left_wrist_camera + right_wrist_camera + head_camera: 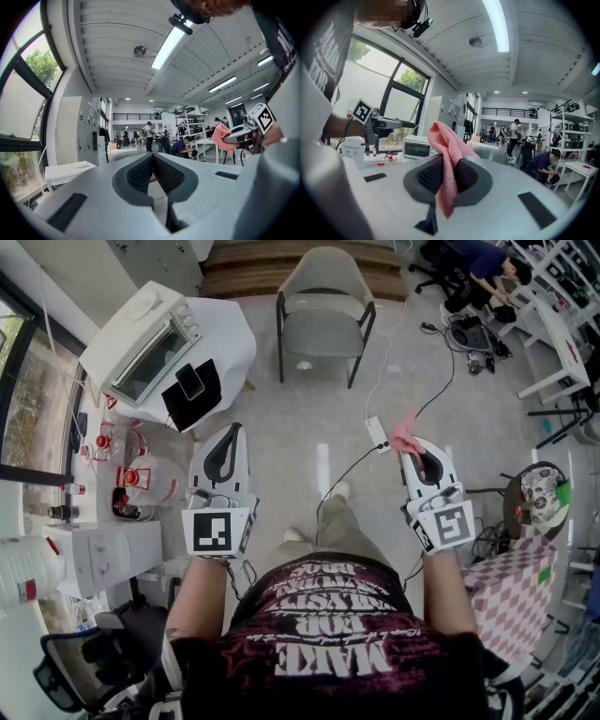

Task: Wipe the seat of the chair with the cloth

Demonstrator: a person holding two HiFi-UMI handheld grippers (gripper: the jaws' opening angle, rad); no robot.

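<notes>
The left tongs were closed, jaw against jaw, with nothing between them, held out over the floor. Ahead and between the two hands, well apart from both, stood the grey chair, its seat facing the person. The right tongs were clamped on the pink cloth, which bunched up past their tips.

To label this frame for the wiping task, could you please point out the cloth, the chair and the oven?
cloth (449,164), right gripper view, on the middle of its pink strip.
chair (323,334), head view, on its grey seat.
oven (150,360), head view, on its glass door.
</notes>
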